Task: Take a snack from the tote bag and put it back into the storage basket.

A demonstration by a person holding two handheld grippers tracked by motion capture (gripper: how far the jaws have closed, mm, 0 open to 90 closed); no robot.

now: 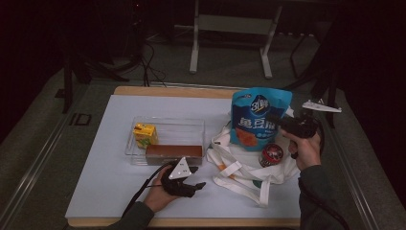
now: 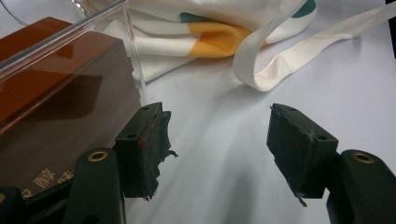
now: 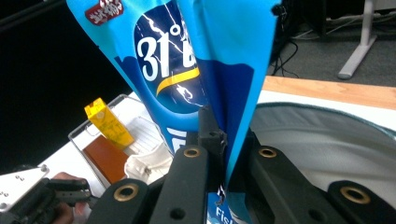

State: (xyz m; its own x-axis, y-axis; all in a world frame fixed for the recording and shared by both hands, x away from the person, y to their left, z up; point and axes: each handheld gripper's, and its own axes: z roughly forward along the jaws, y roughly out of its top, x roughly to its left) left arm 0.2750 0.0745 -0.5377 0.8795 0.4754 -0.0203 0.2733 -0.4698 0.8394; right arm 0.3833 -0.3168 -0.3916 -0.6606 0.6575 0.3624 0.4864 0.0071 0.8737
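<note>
A blue snack bag [image 1: 258, 117] stands upright over the white tote bag [image 1: 244, 167], and my right gripper [image 1: 282, 122] is shut on its right edge. In the right gripper view the jaws pinch a fold of the blue snack bag [image 3: 219, 70]. My left gripper [image 1: 194, 184] rests on the table in front of the clear tray [image 1: 167, 125], jaws open with nothing between them [image 2: 215, 149]. The brown box [image 2: 56, 107] sits just left of those jaws, and a tote strap [image 2: 280, 56] lies ahead. A round red-lidded can [image 1: 271, 154] rests on the tote.
The clear tray holds a yellow juice carton [image 1: 145, 134] and the brown box [image 1: 173, 153]. The white mat [image 1: 115, 177] covers the wooden table [image 1: 158, 91]. Table legs and cables stand on the floor beyond the far edge.
</note>
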